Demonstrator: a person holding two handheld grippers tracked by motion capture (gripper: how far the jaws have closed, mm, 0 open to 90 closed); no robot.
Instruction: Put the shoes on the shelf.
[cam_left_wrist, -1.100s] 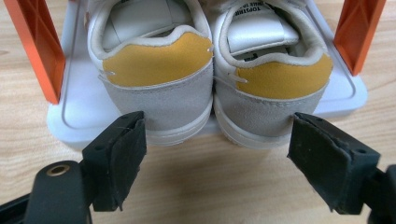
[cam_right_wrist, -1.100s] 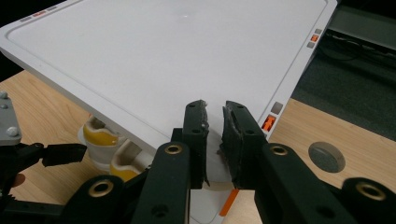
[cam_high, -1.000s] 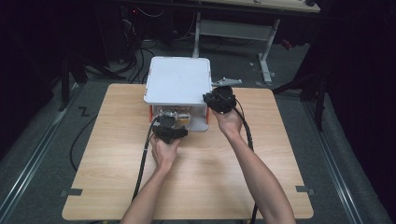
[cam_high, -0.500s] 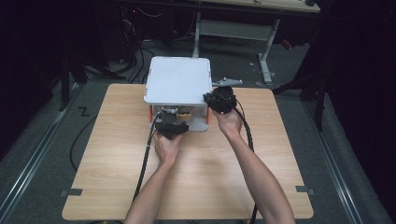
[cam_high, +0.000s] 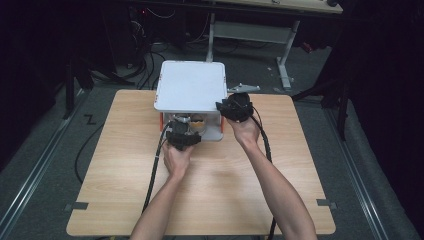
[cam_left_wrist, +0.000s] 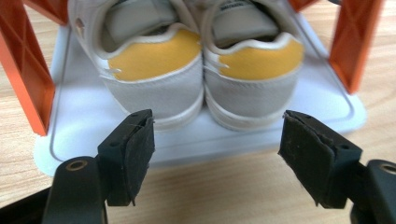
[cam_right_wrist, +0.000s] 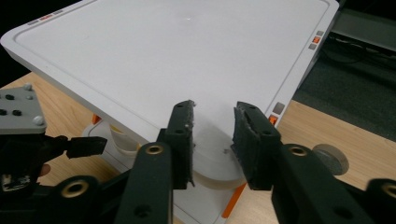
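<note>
We are holding left gripper low at open front of white shoe box, at far middle of wooden table. Its jaws are standing wide apart, facing heels of white-and-yellow sneakers sitting side by side on box floor. We are keeping right gripper at lid's front corner, jaws narrowly parted, gripping nothing.
</note>
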